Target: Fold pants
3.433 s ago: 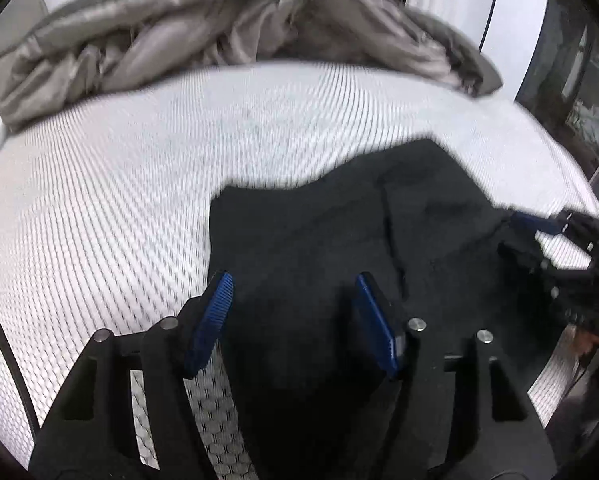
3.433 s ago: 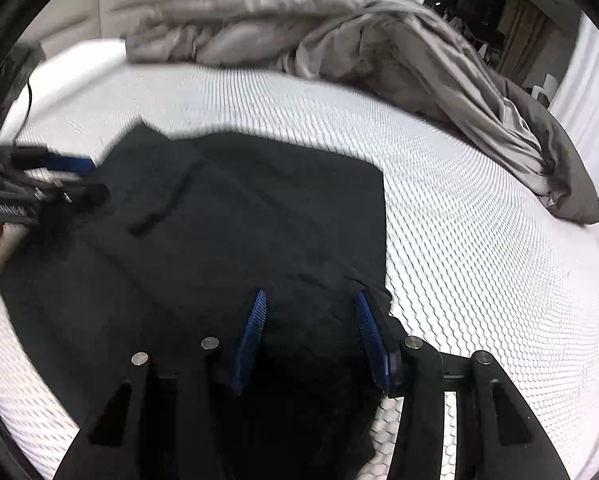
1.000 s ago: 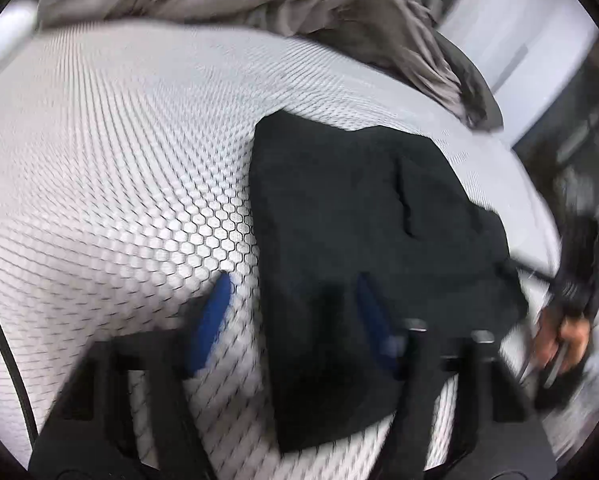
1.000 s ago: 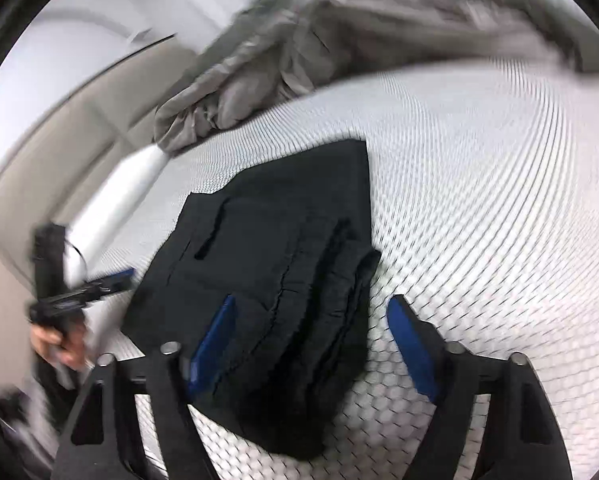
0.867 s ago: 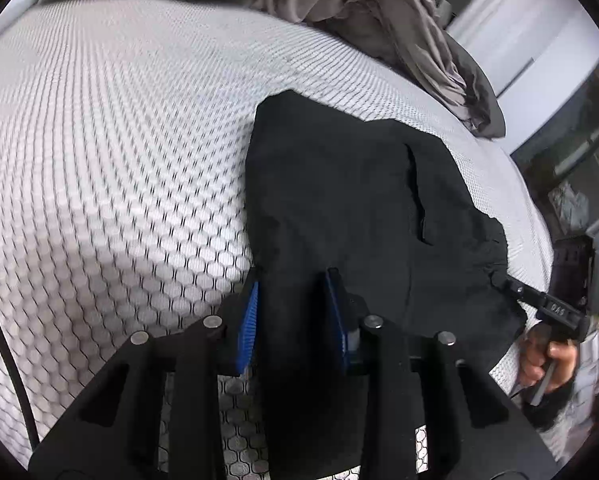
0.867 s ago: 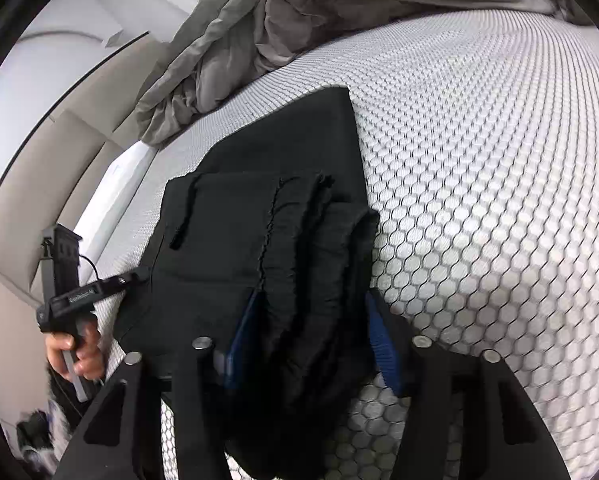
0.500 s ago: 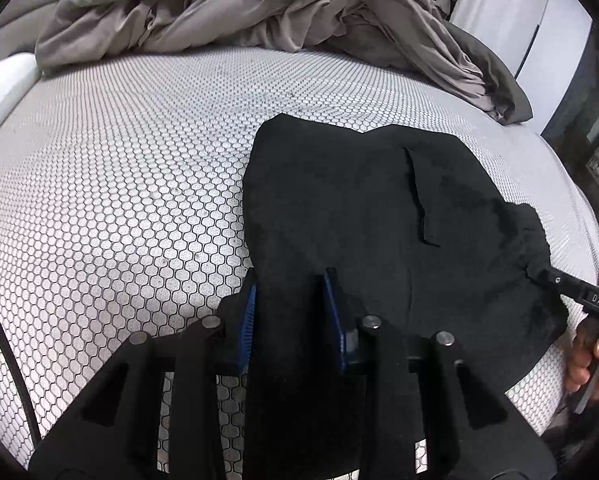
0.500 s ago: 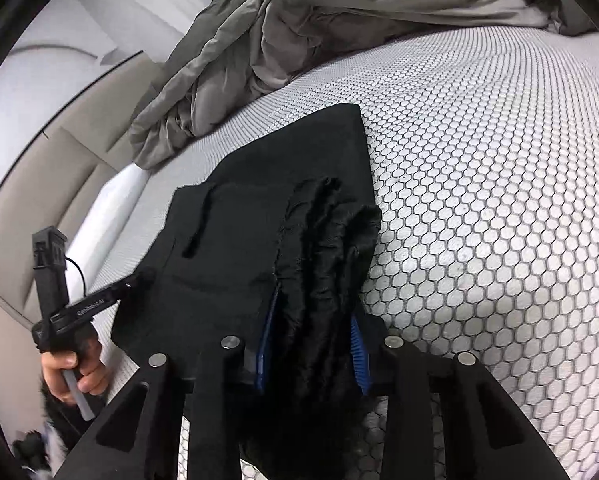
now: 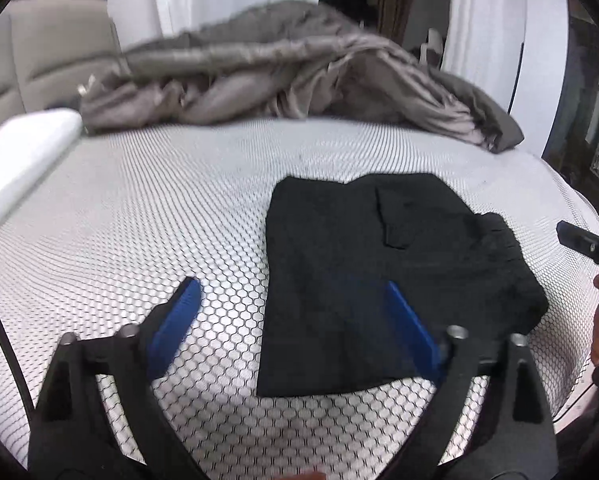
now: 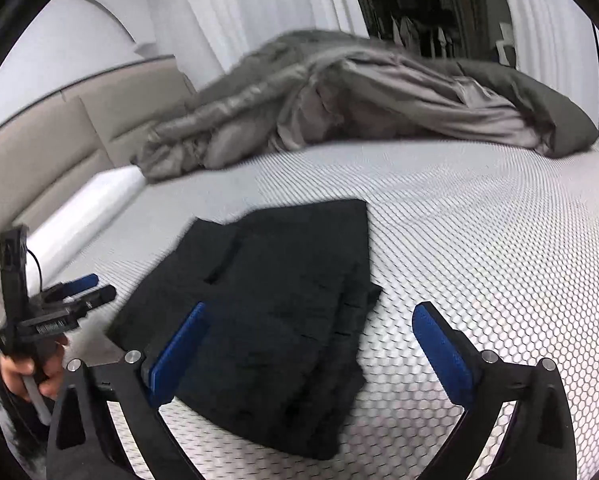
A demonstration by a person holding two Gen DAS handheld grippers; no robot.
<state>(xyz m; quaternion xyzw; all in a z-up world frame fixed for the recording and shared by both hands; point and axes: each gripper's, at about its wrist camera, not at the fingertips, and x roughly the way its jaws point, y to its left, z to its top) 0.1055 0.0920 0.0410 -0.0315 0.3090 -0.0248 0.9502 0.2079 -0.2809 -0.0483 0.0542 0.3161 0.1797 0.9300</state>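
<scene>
On the bed (image 9: pixel 139 208), near its front edge, the folded black pants (image 9: pixel 379 272) are laid flat as a compact rectangle on the white honeycomb-patterned mattress cover; a pocket flap is seen on the upper layer, and the gathered waistband is stacked along the side nearer the right corner. Across the far edge of the bed, a crumpled grey duvet (image 9: pixel 299 80) is heaped, and a white pillow (image 9: pixel 23 152) is placed at the far left corner, against a beige padded headboard (image 10: pixel 59 132).

The left hand-held gripper (image 9: pixel 291 320) is held above the pants' left edge with its jaws spread wide, having just been opening; its blue pads (image 9: pixel 175 320) are clear of the cloth and nothing is grasped. The right hand-held gripper (image 10: pixel 311 344) is likewise released, its jaws having just been opening, and is poised over the waistband side of the pants without contact.

From the right wrist view, the left hand-held gripper is seen at the bed's near left edge, carried in a hand (image 10: pixel 31 372).
</scene>
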